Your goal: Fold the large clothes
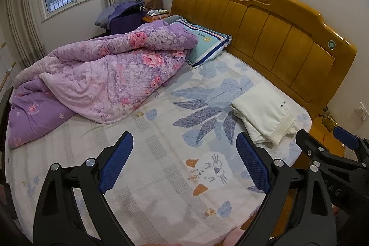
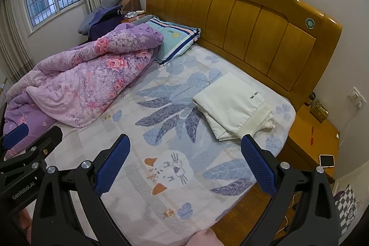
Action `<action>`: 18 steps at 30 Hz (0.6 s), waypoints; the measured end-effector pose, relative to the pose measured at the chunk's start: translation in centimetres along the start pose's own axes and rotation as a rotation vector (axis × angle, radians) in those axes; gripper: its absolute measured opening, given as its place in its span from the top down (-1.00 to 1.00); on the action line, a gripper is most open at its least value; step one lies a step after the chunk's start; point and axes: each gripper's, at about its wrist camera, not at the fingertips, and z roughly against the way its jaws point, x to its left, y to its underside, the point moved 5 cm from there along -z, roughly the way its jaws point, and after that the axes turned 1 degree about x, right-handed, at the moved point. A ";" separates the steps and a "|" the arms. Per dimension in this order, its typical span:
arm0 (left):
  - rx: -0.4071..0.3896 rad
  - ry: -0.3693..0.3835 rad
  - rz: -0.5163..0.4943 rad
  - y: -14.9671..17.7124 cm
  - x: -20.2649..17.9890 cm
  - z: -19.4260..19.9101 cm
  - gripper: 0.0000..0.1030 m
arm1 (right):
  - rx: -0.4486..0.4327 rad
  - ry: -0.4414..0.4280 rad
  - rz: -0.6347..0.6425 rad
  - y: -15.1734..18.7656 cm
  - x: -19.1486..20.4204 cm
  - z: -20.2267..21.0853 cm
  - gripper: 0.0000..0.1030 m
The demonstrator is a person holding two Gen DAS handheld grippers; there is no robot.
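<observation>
A cream-white garment (image 1: 265, 113) (image 2: 233, 105) lies folded into a rectangle on the bed's right side, near the headboard, with a small black label showing. My left gripper (image 1: 184, 158) hovers open above the patterned sheet, well short of the garment, nothing between its blue pads. My right gripper (image 2: 184, 160) is also open and empty, its right finger tip just in front of the garment's near edge. In the left wrist view the right gripper (image 1: 322, 146) shows at the right edge; in the right wrist view the left gripper (image 2: 27, 137) shows at the left edge.
A purple floral quilt (image 1: 99, 82) (image 2: 80, 80) is heaped on the bed's left half, with a striped pillow (image 2: 175, 38) by the wooden headboard (image 2: 253, 22). A nightstand (image 2: 316, 137) with a phone (image 2: 326, 160) stands to the right. A window and curtains are at the back left.
</observation>
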 end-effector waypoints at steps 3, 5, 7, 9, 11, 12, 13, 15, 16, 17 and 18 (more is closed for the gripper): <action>0.004 0.003 0.000 0.0 0.0 0.0 -0.78 | 0.002 0.000 0.002 0.0 0.1 -0.1 -0.81; 0.008 0.002 -0.001 0.1 0.0 -0.1 -0.78 | 0.002 0.001 0.001 0.0 0.0 -0.1 -0.81; 0.012 0.003 -0.003 0.2 0.0 -0.2 -0.78 | -0.001 0.002 0.002 -0.1 0.1 -0.1 -0.81; 0.017 0.002 -0.005 0.3 0.1 -0.3 -0.78 | 0.001 0.002 0.002 0.0 0.1 -0.1 -0.81; 0.022 0.005 -0.008 0.3 0.1 -0.4 -0.77 | 0.001 0.001 0.002 0.0 0.1 -0.1 -0.81; 0.024 0.007 -0.010 0.4 0.0 -0.5 -0.78 | 0.002 0.001 0.001 -0.1 0.1 -0.1 -0.81; 0.025 0.008 -0.010 0.4 0.0 -0.5 -0.78 | 0.003 0.001 0.001 -0.1 0.0 -0.1 -0.81; 0.026 0.012 -0.013 0.4 0.0 -0.5 -0.78 | -0.001 0.004 0.001 -0.1 0.0 -0.1 -0.81; 0.027 0.012 -0.014 0.4 0.0 -0.5 -0.78 | -0.001 0.004 0.001 -0.1 -0.1 -0.1 -0.81; 0.028 0.012 -0.015 0.4 0.0 -0.6 -0.78 | 0.000 0.004 0.002 -0.1 -0.1 -0.2 -0.81; 0.029 0.013 -0.015 0.4 -0.1 -0.6 -0.78 | 0.002 0.004 0.002 -0.1 -0.1 -0.2 -0.81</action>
